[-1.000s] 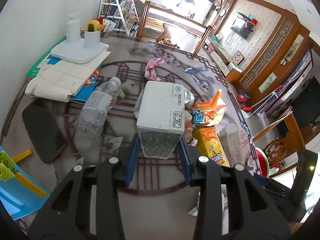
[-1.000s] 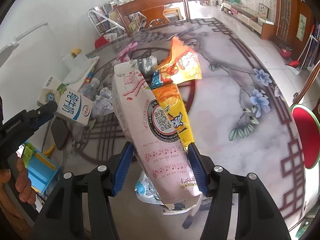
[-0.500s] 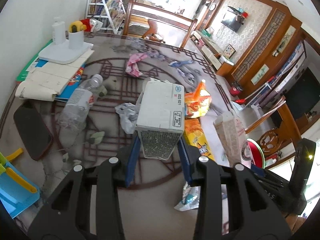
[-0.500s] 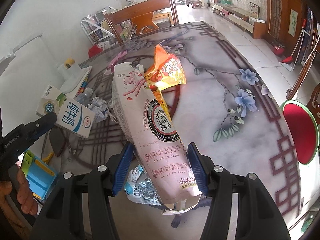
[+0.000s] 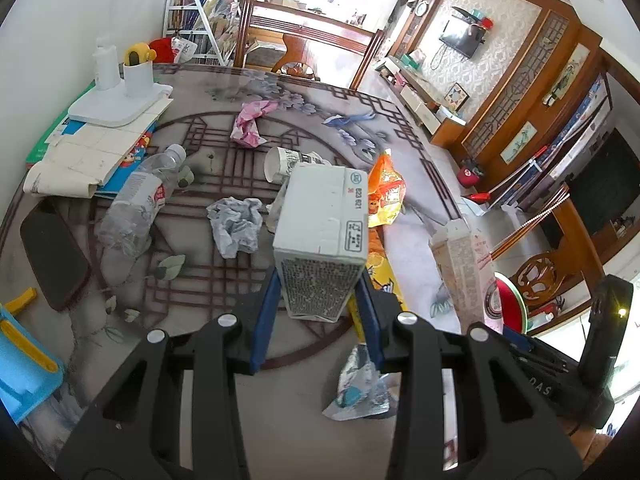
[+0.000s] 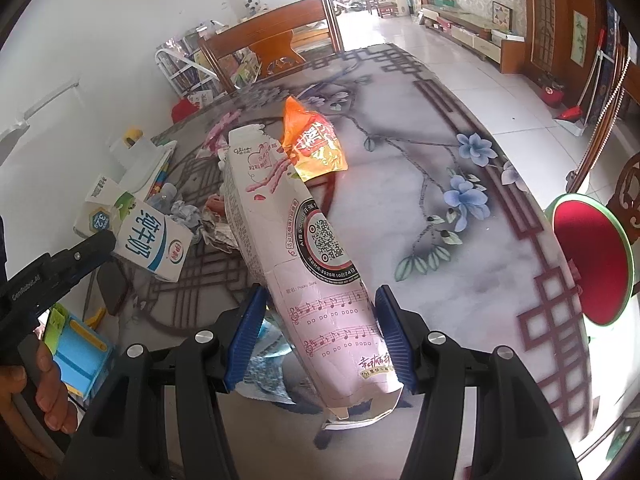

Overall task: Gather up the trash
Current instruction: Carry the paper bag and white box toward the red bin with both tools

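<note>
A round desk (image 5: 400,128) with a grey marbled top, dark red lattice lines and painted blue flowers stands against a white wall (image 5: 60,20). A wooden chair (image 5: 308,40) sits at its far side before a white rack of books (image 5: 192,12). Pale floor tiles (image 6: 460,52) reach a bright doorway, wooden cabinets (image 5: 532,92) and a wall television (image 5: 460,40).

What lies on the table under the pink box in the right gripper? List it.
Under the pink box lies a crumpled silver-blue wrapper, partly covered. The box hides whatever else sits beneath it.

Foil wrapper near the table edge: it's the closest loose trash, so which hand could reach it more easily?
Neither is free. The left gripper holds the milk carton, the right gripper the pink box. The foil wrapper lies nearer the left.
</note>
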Demonstrator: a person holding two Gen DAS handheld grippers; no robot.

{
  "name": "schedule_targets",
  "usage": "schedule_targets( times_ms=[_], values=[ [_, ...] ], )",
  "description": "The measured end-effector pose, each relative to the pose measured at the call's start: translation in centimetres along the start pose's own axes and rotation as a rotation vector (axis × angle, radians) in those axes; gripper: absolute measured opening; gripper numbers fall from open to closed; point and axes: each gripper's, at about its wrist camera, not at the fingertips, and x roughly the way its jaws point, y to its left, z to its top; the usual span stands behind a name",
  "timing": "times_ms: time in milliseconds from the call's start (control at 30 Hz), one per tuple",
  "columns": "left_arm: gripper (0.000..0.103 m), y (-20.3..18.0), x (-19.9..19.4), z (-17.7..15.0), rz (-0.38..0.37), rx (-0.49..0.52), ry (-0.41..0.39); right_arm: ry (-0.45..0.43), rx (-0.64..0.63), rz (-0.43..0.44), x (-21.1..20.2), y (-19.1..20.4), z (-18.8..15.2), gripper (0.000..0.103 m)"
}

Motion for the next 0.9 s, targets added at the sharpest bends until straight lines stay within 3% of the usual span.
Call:
schedule_targets(
  times_ms=[367,900],
  values=[
    [0.037,-5.1,1.3,-0.9,0.023,-0.023,0.002,0.015,-0.015,0.025,-1.0,-5.3,1.4,0.055],
    [0.037,-13.9,4.0,-1.5,0.010,0.040,0.033,0.012,0.053,0.032,-2.8,-13.8,2.3,0.055]
  ],
)
